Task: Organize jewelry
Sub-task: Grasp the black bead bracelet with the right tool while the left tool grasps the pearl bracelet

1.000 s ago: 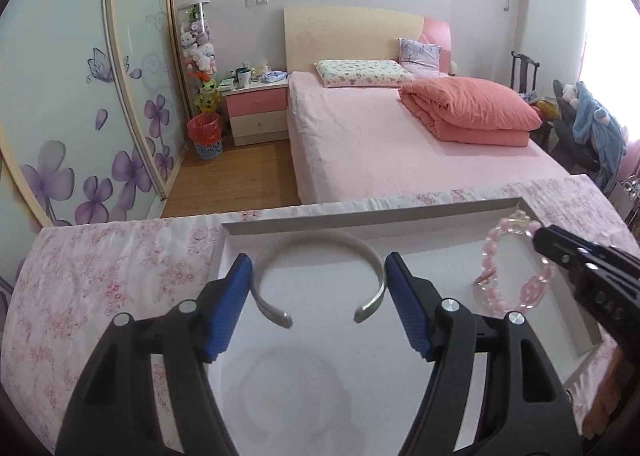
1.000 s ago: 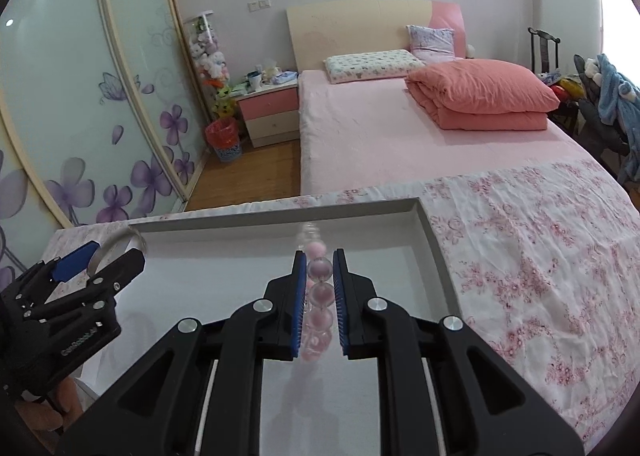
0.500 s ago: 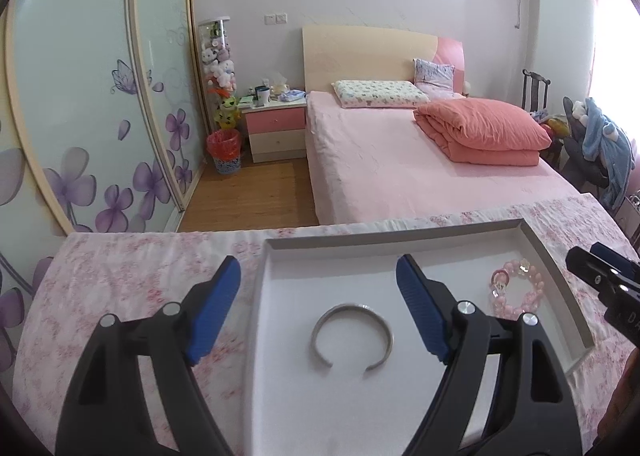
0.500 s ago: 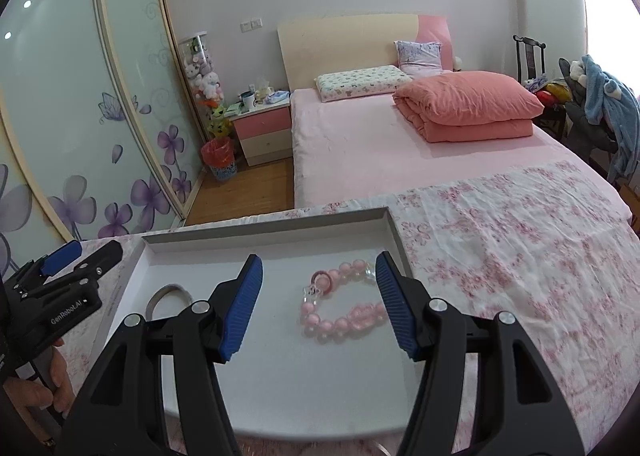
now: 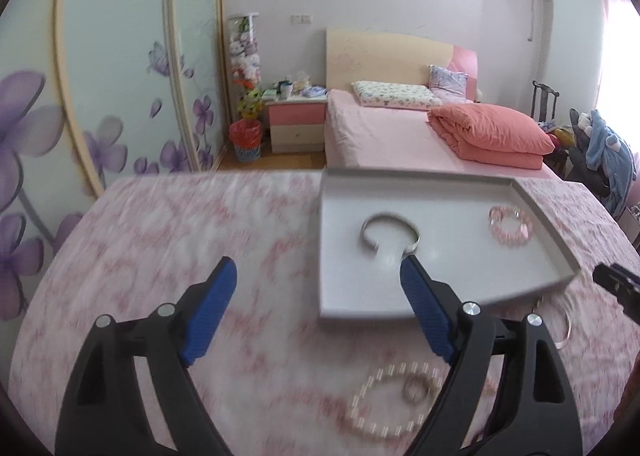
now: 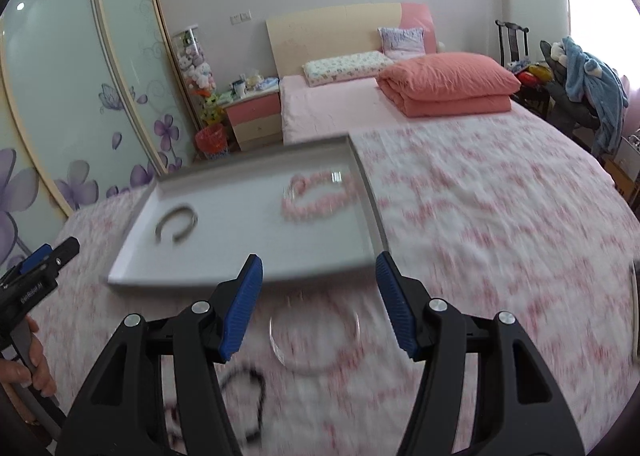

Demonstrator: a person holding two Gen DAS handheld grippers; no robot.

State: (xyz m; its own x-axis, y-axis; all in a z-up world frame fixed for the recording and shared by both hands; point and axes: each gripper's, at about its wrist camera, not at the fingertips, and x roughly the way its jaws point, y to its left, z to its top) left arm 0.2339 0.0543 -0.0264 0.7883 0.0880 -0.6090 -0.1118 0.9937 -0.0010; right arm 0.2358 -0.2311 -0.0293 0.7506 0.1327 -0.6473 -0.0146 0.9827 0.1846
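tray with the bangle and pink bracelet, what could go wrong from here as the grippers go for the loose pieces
The clear bangle lies flat and pale on the floral cloth, so the open right gripper might slip off it or pinch fabric. The pearl strand by the open left gripper could snag. Either reach might bump the tray near edge.

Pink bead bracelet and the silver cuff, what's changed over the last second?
The right tool let go of the pink bead bracelet and both tools backed away from the tray, open. The left tool is empty too. The silver cuff stayed in the tray.
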